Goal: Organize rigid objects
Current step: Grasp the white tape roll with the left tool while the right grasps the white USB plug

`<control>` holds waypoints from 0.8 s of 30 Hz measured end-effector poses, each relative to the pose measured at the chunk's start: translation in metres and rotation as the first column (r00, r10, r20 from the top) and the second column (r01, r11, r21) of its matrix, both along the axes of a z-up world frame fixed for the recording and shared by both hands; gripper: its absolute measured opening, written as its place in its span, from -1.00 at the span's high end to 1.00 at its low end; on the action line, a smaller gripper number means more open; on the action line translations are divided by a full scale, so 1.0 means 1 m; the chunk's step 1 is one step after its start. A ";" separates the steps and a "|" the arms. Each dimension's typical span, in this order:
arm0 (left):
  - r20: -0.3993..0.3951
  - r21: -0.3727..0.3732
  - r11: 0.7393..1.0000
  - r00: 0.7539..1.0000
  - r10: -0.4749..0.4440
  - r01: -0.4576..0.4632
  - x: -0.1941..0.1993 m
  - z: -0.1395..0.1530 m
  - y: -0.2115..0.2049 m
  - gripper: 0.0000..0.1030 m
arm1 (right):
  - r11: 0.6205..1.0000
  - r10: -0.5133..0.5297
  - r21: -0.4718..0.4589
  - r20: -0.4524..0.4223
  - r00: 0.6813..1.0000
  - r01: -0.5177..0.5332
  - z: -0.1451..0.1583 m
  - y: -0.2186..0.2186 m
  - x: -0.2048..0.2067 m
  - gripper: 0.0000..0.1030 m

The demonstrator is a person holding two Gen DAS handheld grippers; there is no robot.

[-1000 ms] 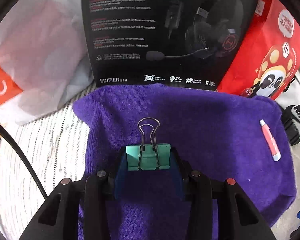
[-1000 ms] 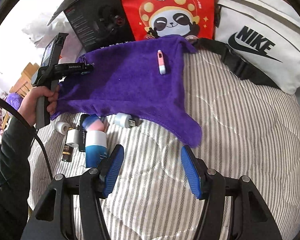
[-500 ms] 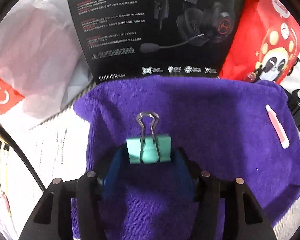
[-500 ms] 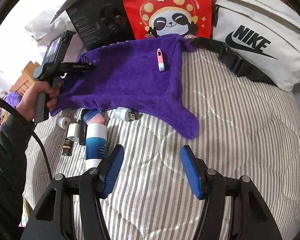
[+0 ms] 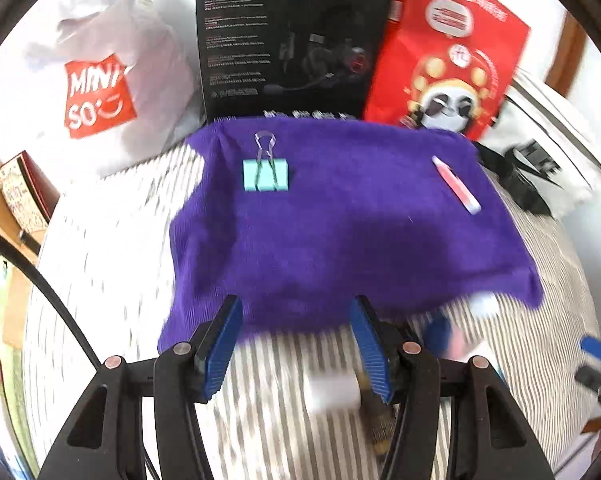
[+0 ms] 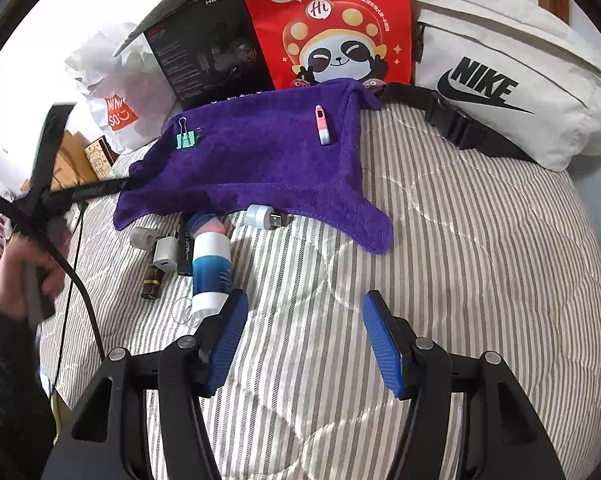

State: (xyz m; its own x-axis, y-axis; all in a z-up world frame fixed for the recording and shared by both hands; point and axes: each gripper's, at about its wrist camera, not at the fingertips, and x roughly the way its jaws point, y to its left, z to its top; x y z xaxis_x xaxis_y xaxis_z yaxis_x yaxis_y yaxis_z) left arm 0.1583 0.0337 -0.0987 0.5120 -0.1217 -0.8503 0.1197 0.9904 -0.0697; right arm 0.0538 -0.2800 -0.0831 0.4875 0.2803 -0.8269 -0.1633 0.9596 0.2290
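Both grippers stand apart, empty. The green binder clip lies on the purple towel, clear of the left gripper. Behind: HECATE box, MINISO bag, NIKE pouch.

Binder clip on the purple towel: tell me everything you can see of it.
The binder clip has a mint-green body and two silver wire handles, one folded flat across the body, one sticking out toward the black box. It lies flat near the purple towel's far left corner, touching only the towel, clear of both grippers.
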 end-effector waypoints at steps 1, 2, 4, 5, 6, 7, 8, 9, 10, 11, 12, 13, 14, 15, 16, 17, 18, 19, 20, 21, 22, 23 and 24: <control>-0.010 0.000 1.000 1.000 -0.001 0.001 -0.009 0.000 0.003 -0.05 | 1.000 -0.003 0.004 0.001 1.000 0.003 0.001 0.000 -0.003 -0.17; -0.024 -0.002 1.000 1.000 -0.005 0.005 -0.015 -0.004 0.001 -0.05 | 1.000 -0.004 0.007 0.001 1.000 0.004 0.001 0.000 -0.005 -0.17; -0.039 -0.012 1.000 0.999 -0.016 0.015 -0.020 -0.015 0.003 -0.05 | 1.000 -0.002 0.007 0.000 1.000 0.002 0.002 0.002 -0.011 -0.17; -0.046 -0.015 1.000 0.999 -0.019 0.018 -0.024 -0.018 0.001 -0.05 | 1.000 0.000 0.002 0.000 1.000 0.000 0.002 0.004 -0.014 -0.17; -0.054 -0.013 1.000 0.998 -0.022 0.022 -0.025 -0.023 -0.001 -0.05 | 1.000 0.002 -0.003 0.003 1.000 -0.002 0.003 0.005 -0.017 -0.17; -0.059 0.003 1.000 0.998 -0.019 0.019 -0.027 -0.025 0.000 -0.05 | 1.000 0.004 -0.007 0.004 1.000 -0.004 0.004 0.006 -0.020 -0.17; -0.063 0.022 1.000 0.998 -0.014 0.016 -0.024 -0.026 0.000 -0.05 | 1.000 0.005 -0.012 0.005 1.000 -0.005 0.005 0.007 -0.022 -0.17; -0.064 0.040 0.999 0.998 -0.012 0.014 -0.023 -0.029 -0.001 -0.05 | 1.000 0.007 -0.013 0.008 1.000 -0.007 0.007 0.008 -0.025 -0.17; -0.069 0.056 0.998 0.998 -0.010 0.014 -0.021 -0.034 -0.002 -0.05 | 1.000 0.010 -0.014 0.012 1.000 -0.009 0.008 0.008 -0.026 -0.17; -0.073 0.068 0.998 0.997 -0.003 0.008 -0.020 -0.037 -0.002 -0.05 | 1.000 0.010 -0.017 0.018 1.000 -0.010 0.010 0.008 -0.029 -0.17; -0.064 0.059 0.998 0.998 0.002 0.002 -0.020 -0.039 0.001 -0.05 | 1.000 0.009 -0.019 0.022 1.000 -0.009 0.012 0.008 -0.031 -0.18; -0.059 0.051 0.999 0.998 0.004 -0.001 -0.022 -0.038 0.003 -0.05 | 1.000 0.009 -0.020 0.023 1.000 -0.009 0.012 0.008 -0.033 -0.19; -0.062 0.043 0.999 0.998 0.005 -0.002 -0.022 -0.039 0.006 -0.05 | 1.000 0.009 -0.021 0.026 1.000 -0.009 0.013 0.008 -0.034 -0.19; -0.066 0.041 0.999 0.998 0.010 -0.007 -0.021 -0.040 0.008 -0.05 | 1.000 0.009 -0.025 0.026 1.000 -0.008 0.014 0.008 -0.035 -0.19; -0.063 0.047 0.999 0.998 0.016 -0.013 -0.022 -0.041 0.011 -0.05 | 1.000 0.008 -0.027 0.025 1.000 -0.008 0.013 0.008 -0.035 -0.19; -0.062 0.062 0.998 0.998 0.014 -0.010 -0.023 -0.042 0.011 -0.03 | 1.000 0.008 -0.029 0.024 1.000 -0.008 0.013 0.008 -0.035 -0.19; -0.060 0.073 0.997 0.998 0.009 -0.005 -0.023 -0.043 0.010 -0.01 | 1.000 0.009 -0.029 0.020 1.000 -0.009 0.012 0.008 -0.034 -0.19; -0.056 0.083 0.997 0.998 0.003 0.002 -0.024 -0.044 0.009 0.04 | 1.000 0.011 -0.029 0.017 1.000 -0.010 0.011 0.009 -0.033 -0.19; -0.056 0.087 0.996 0.998 -0.001 0.006 -0.022 -0.046 0.007 0.08 | 0.999 0.013 -0.030 0.015 1.000 -0.012 0.010 0.010 -0.032 -0.19; -0.057 0.087 0.996 0.998 0.000 0.005 -0.022 -0.048 0.007 0.10 | 0.999 0.015 -0.031 0.014 1.000 -0.015 0.009 0.011 -0.030 -0.19; -0.049 0.081 0.997 0.999 0.003 0.001 -0.022 -0.048 0.006 0.16 | 0.999 0.017 -0.031 0.013 1.000 -0.016 0.007 0.012 -0.030 -0.19; -0.041 0.076 0.997 0.999 0.004 -0.001 -0.023 -0.047 0.006 0.32 | 0.999 0.019 -0.032 0.006 1.000 -0.019 0.005 0.014 -0.028 -0.19; -0.034 0.074 0.997 0.999 0.004 -0.002 -0.024 -0.047 0.006 0.41 | 0.999 0.024 -0.031 0.002 1.000 -0.024 0.003 0.016 -0.026 -0.19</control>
State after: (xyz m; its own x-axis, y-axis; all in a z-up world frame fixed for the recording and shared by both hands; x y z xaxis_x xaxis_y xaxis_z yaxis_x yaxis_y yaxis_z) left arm 0.1344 0.0400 -0.1455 0.4829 -0.0563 -0.8739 0.1156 0.9933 -0.0001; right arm 0.0278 -0.2638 -0.0799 0.4826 0.2661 -0.8344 -0.1870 0.9621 0.1987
